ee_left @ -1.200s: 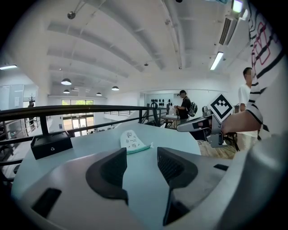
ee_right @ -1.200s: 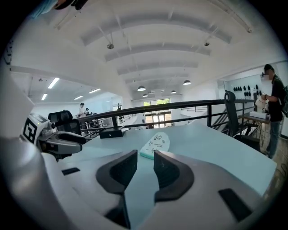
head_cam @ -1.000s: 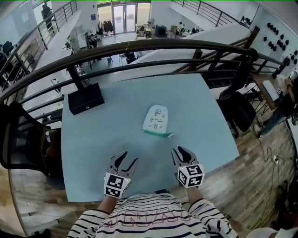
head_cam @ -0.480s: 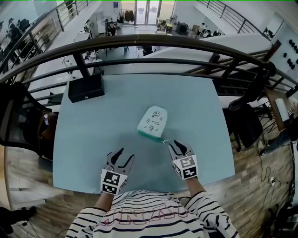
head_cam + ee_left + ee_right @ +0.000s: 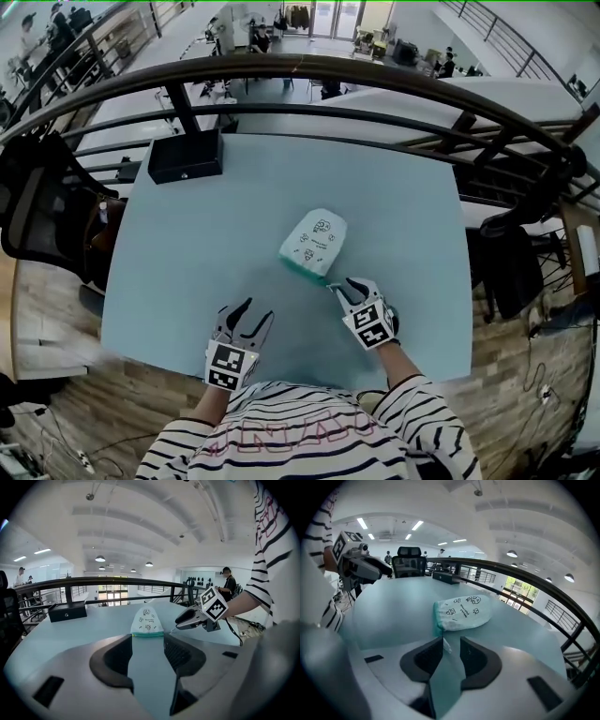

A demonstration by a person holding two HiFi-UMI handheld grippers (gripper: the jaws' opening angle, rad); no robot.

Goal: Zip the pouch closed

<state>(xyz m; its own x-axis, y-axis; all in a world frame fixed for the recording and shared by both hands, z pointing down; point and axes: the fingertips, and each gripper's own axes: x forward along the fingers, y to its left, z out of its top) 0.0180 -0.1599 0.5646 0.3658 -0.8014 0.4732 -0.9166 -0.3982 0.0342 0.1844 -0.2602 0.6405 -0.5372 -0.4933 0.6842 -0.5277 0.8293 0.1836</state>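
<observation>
Pouch point(image 5: 314, 244) lies flat mid-counter point(image 5: 216, 225), teal zip edge toward the person. Right claw point(image 5: 339, 284) is spread, with the zip pull point(image 5: 446, 644) between its jaws, not pinched. Left claw point(image 5: 244, 314) is spread, empty, well short of pouch. Risk: nothing pins the pouch, so tugging likely drags it. The thin pull may also slip out.

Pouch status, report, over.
Left hand-held gripper open, empty, short of pouch. Right hand-held gripper open, zip pull between jaws, not pinched. Pouch flat on table. Nothing in way.
</observation>
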